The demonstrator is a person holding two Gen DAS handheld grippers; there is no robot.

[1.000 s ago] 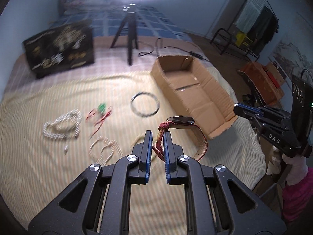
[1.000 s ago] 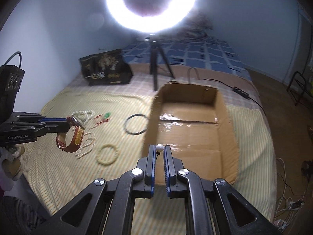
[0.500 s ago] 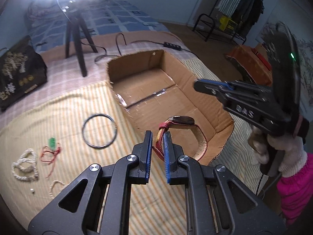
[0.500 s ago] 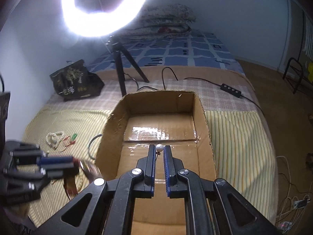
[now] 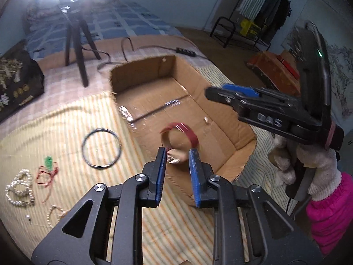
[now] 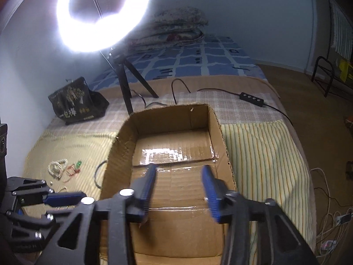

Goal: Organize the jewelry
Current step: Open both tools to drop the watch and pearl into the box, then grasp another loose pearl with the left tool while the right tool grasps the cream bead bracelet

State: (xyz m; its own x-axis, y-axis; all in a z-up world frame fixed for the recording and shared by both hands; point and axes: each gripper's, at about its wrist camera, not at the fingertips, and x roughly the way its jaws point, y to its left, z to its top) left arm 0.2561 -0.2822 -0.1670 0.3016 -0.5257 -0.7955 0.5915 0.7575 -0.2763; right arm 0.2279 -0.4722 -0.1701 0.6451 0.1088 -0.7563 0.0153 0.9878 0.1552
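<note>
Both grippers, left (image 5: 175,157) and right (image 6: 179,177), now opening over the box (image 6: 123,145), dropping watch (image 5: 179,138) inside; next fetch the pearls (image 5: 19,186).

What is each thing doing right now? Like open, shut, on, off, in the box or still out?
Left gripper: jaws opening, watch let go.
Right gripper: jaws opening, nothing between them.
Red-strap watch: blurred, over the box.
Cardboard box: open on top.
Ring light: on.
Black hoop: flat on the bedspread, outside the box.
Pearl strands: outside the box.
</note>
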